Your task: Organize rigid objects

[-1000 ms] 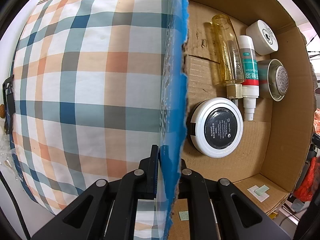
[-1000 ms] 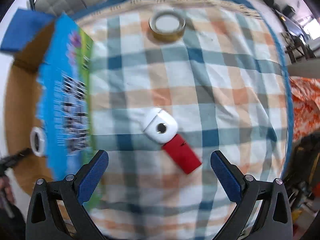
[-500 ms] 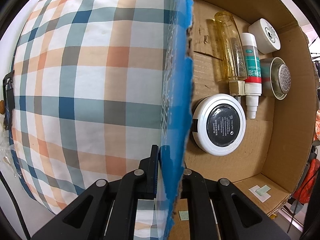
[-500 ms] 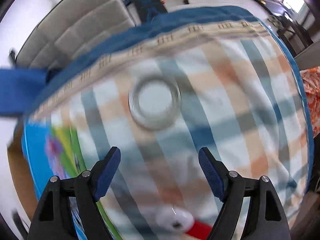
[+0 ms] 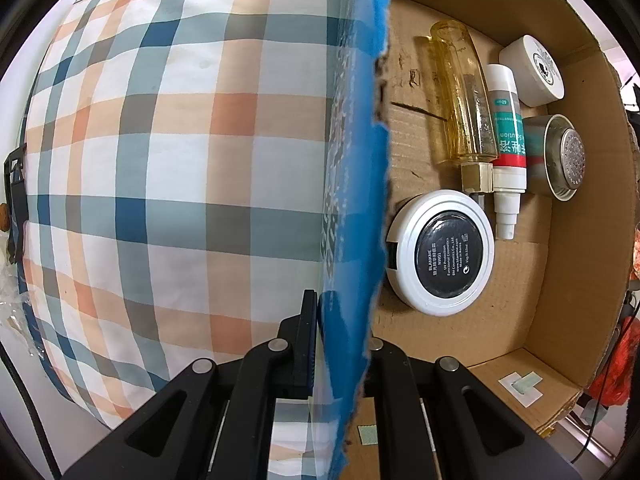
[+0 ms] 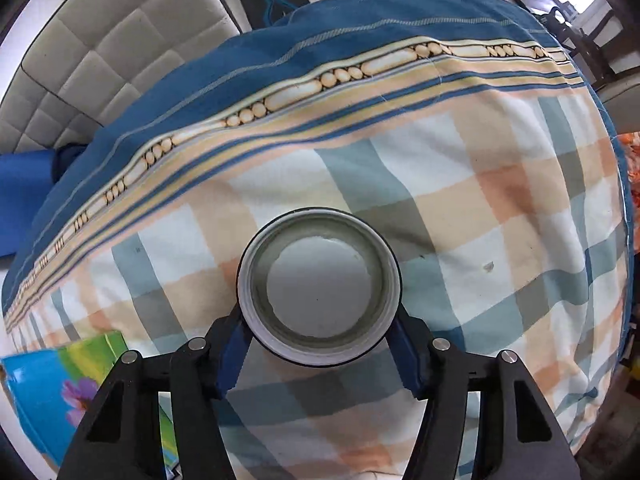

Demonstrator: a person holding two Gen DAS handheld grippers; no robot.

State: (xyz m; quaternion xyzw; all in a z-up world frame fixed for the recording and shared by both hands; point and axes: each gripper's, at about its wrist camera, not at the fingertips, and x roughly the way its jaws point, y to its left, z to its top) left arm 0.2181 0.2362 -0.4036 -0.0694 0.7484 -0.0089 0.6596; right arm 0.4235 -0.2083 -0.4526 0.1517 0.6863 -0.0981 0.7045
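My left gripper [image 5: 340, 344] is shut on the blue printed wall of a cardboard box [image 5: 352, 184]. Inside the box lie a round white compact [image 5: 440, 258], an amber bottle [image 5: 464, 96], a white tube [image 5: 506, 120], a white jar [image 5: 534, 70] and a metal tin [image 5: 560, 156]. In the right wrist view a round metal tin [image 6: 318, 286] sits on the plaid cloth between my right gripper's [image 6: 318, 354] fingers. The blue pads stand at its two sides; contact is not clear.
The plaid cloth [image 6: 500, 200] covers the table, with a blue striped border at the far edge. The box's blue corner [image 6: 52, 392] shows at the lower left of the right wrist view. A padded grey sofa [image 6: 100, 48] stands behind.
My right gripper has moved forward from the white and red object to the round tin and narrowed around it. The left gripper keeps its hold on the box wall.
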